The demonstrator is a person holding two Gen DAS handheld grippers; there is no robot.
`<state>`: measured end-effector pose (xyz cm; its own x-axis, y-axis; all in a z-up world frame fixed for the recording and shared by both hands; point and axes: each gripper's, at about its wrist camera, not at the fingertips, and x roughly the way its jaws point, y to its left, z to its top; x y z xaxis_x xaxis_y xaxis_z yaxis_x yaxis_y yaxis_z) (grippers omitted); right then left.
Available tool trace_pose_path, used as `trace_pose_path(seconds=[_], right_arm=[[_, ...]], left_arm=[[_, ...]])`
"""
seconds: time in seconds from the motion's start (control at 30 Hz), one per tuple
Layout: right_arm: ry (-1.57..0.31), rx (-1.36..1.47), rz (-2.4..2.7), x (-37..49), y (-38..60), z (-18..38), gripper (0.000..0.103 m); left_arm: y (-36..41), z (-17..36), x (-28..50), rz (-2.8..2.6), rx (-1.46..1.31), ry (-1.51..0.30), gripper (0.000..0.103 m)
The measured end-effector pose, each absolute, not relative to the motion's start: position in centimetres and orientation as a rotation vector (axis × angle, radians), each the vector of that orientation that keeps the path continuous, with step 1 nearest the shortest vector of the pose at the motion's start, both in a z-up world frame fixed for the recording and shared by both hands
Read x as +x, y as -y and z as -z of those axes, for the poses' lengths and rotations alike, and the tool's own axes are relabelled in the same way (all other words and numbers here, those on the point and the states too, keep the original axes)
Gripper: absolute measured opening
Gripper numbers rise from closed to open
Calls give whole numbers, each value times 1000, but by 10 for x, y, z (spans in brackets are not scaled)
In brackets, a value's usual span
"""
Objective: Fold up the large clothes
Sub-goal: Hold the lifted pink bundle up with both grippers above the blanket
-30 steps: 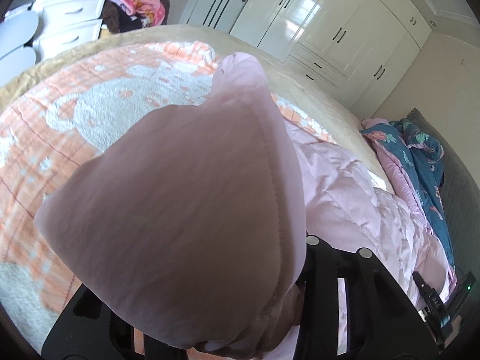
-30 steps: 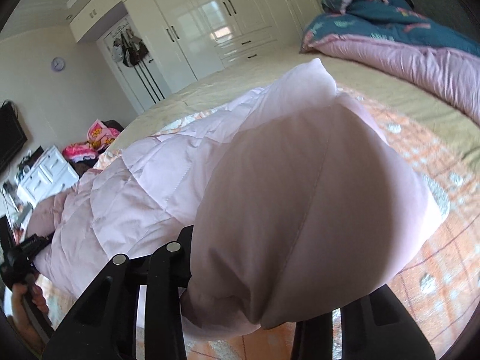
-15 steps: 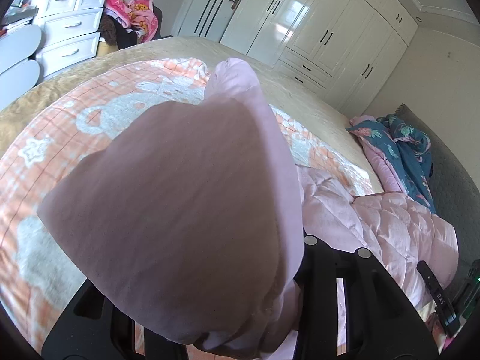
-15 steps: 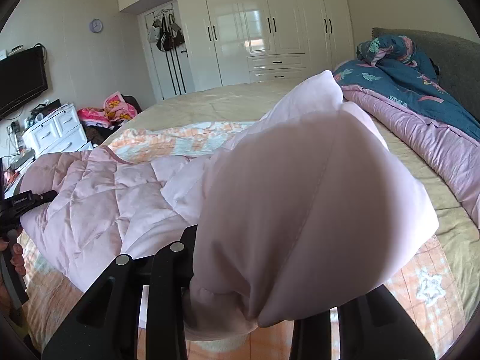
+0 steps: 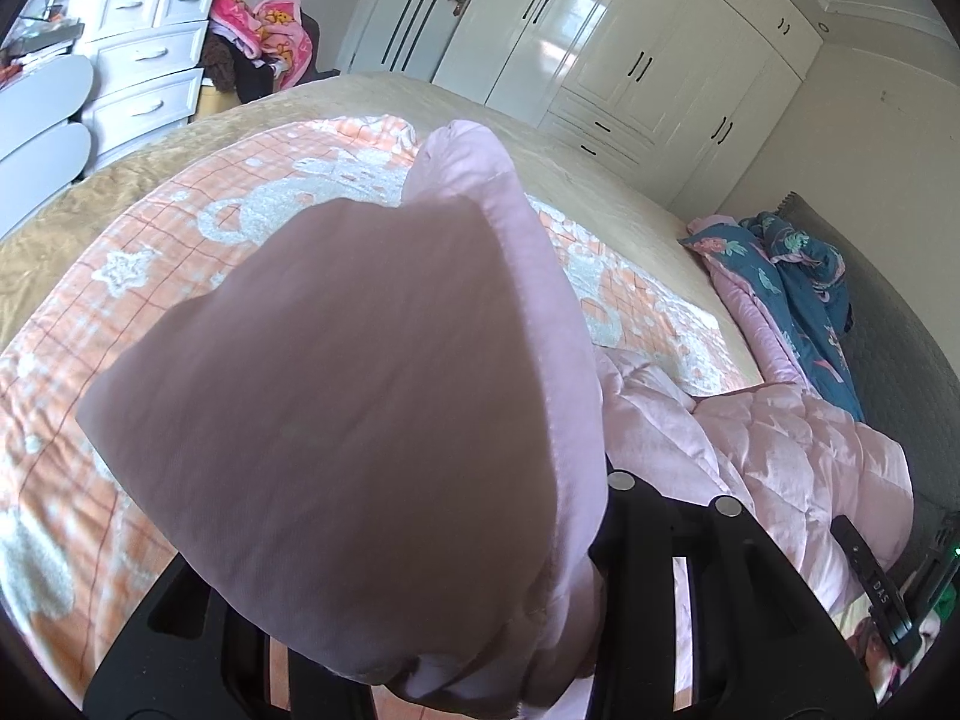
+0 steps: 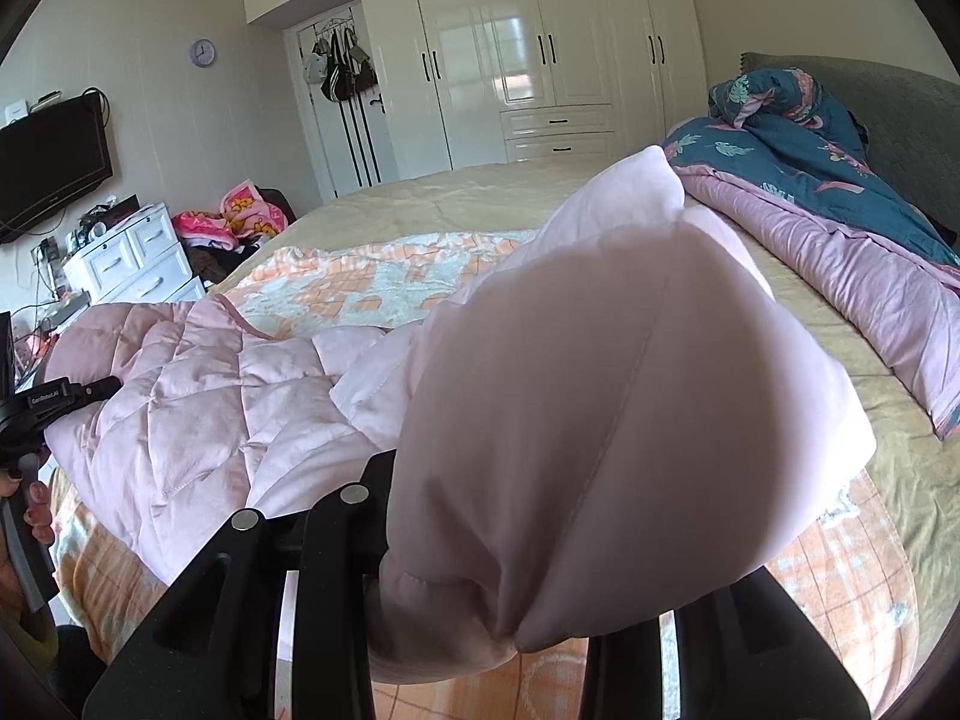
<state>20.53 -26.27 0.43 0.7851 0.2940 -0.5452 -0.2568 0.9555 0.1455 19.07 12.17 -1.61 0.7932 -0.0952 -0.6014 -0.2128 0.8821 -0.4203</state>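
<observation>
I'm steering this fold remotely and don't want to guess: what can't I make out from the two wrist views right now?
- Left wrist view: the left gripper fingertips, buried under the bunched pink jacket.
- Right wrist view: the right gripper fingertips, likewise covered by the jacket.
- Both views: the jacket's near edge, cut off by the bottom of the frame.
- Left wrist view: much of the orange blanket, behind the lifted fabric.
</observation>
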Motion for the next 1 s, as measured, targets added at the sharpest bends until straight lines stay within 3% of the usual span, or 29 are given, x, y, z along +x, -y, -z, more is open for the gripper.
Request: trace_pose_path(seconds=[0.57, 1.0], right_arm=[[-618, 84, -298, 205, 271, -5, 31], [-748, 217, -259, 231, 288, 36, 36]], left_arm=[[-125, 23, 175, -71, -497, -687, 31], [-128, 55, 187, -103, -504, -758, 37]])
